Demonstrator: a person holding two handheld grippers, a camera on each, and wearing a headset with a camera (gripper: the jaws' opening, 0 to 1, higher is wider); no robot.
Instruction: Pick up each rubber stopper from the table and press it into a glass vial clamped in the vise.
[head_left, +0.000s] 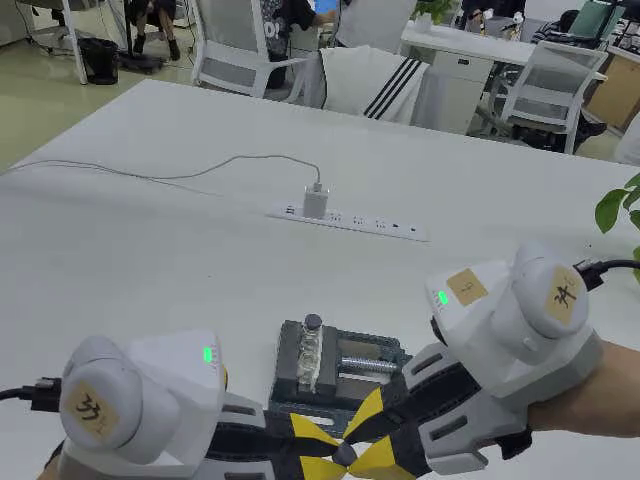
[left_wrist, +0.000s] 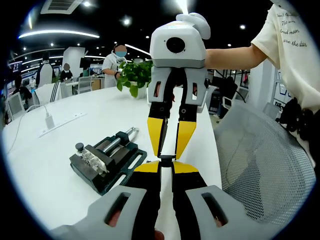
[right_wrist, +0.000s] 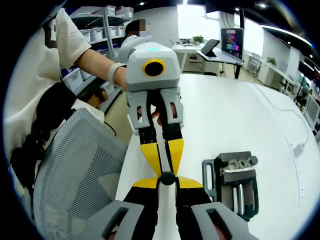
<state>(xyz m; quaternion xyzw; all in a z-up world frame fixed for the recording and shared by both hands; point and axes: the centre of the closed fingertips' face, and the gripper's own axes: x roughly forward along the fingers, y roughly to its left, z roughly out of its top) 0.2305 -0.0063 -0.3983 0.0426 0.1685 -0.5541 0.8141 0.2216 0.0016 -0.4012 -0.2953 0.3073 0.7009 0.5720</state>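
1. Black stopper (right_wrist: 167, 177) sits where both grippers' tips meet, above the table's (head_left: 200, 250) near edge.
2. Right gripper (right_wrist: 167, 182) is clenched on it.
3. Left gripper (left_wrist: 167, 164) touches it at the tips; whether it grasps, I cannot tell.
4. Vise (head_left: 352, 372) nearby clamps a glass vial (head_left: 311, 357).

Bright, even light from ceiling lamps (left_wrist: 57, 34) falls on the white surface (head_left: 150, 250); the vise (head_left: 290, 375) casts only a faint, soft shadow. Both gripper views bend strongly toward their edges (straight lines curve), and the lamps flare. The head view is sharp.
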